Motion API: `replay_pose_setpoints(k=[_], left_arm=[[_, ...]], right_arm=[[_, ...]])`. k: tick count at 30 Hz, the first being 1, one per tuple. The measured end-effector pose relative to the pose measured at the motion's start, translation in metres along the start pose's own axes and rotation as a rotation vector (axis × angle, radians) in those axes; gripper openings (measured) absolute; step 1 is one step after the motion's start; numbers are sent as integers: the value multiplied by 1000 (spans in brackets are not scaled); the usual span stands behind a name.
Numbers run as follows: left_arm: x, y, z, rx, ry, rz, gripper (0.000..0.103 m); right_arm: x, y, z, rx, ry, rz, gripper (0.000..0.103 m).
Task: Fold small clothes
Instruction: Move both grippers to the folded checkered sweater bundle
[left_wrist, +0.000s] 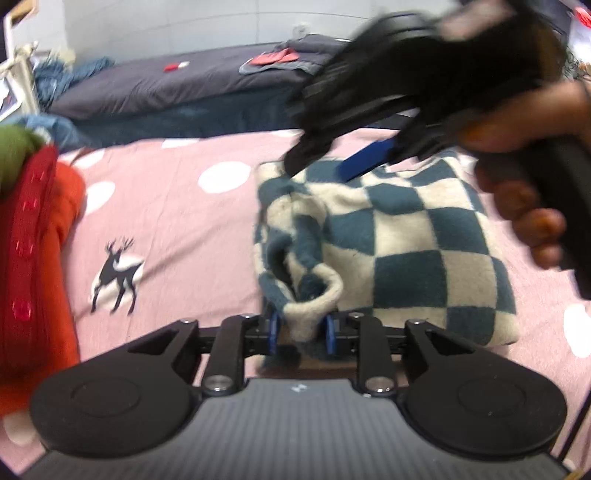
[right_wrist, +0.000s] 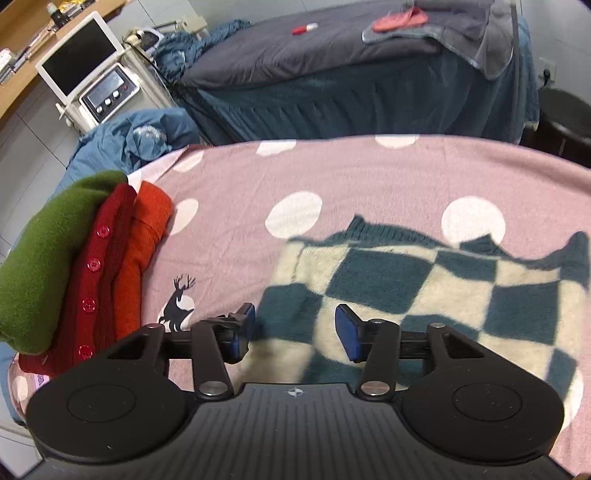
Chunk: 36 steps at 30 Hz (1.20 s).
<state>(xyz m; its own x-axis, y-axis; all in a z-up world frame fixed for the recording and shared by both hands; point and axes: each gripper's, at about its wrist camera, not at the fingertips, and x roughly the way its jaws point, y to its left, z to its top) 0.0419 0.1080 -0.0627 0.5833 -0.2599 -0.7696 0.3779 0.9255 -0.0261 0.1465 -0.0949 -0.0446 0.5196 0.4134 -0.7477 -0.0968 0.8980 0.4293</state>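
A teal-and-cream checkered knit garment (left_wrist: 402, 243) lies on the pink polka-dot bedspread (left_wrist: 177, 229). My left gripper (left_wrist: 302, 328) is shut on its cream cuff (left_wrist: 314, 306) at the near left edge. My right gripper (left_wrist: 332, 166) hovers over the garment's far edge in the left wrist view, held by a hand (left_wrist: 524, 184). In the right wrist view the right gripper (right_wrist: 295, 332) is open and empty just above the garment (right_wrist: 424, 291).
A stack of folded clothes, green (right_wrist: 48, 266), dark red with buttons (right_wrist: 96, 284) and orange (right_wrist: 144, 251), sits at the left of the bedspread (right_wrist: 369, 177). A deer print (left_wrist: 116, 273) lies between stack and garment. Behind stand a dark bed (right_wrist: 332, 55) and a monitor (right_wrist: 79, 55).
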Motion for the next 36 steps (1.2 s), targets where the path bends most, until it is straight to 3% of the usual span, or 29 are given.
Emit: replay_pose_setpoints(k=[4, 7, 12, 19, 23, 29, 33, 36], left_arm=[[12, 13, -5, -55, 24, 0, 43], [24, 30, -9, -121, 60, -3, 47], [29, 48, -12, -252, 115, -42, 52], [42, 57, -17, -337, 179, -39, 62], [39, 50, -14, -307, 186, 0, 68], [15, 38, -7, -302, 172, 25, 89], [-1, 27, -4, -331, 181, -77, 103], [-5, 19, -6, -391, 209, -151, 103]], right_arm=[[-22, -6, -6, -32, -53, -37, 83], [-37, -14, -16, -67, -66, -73, 83], [-52, -31, -48, -122, -36, -135, 83], [-53, -48, -85, -239, 19, -220, 85], [-56, -55, -85, -203, 34, -222, 93], [-73, -63, -83, -123, 16, -205, 94], [-89, -75, -86, -44, 4, -174, 103], [-100, -86, -89, 25, -8, -151, 103]])
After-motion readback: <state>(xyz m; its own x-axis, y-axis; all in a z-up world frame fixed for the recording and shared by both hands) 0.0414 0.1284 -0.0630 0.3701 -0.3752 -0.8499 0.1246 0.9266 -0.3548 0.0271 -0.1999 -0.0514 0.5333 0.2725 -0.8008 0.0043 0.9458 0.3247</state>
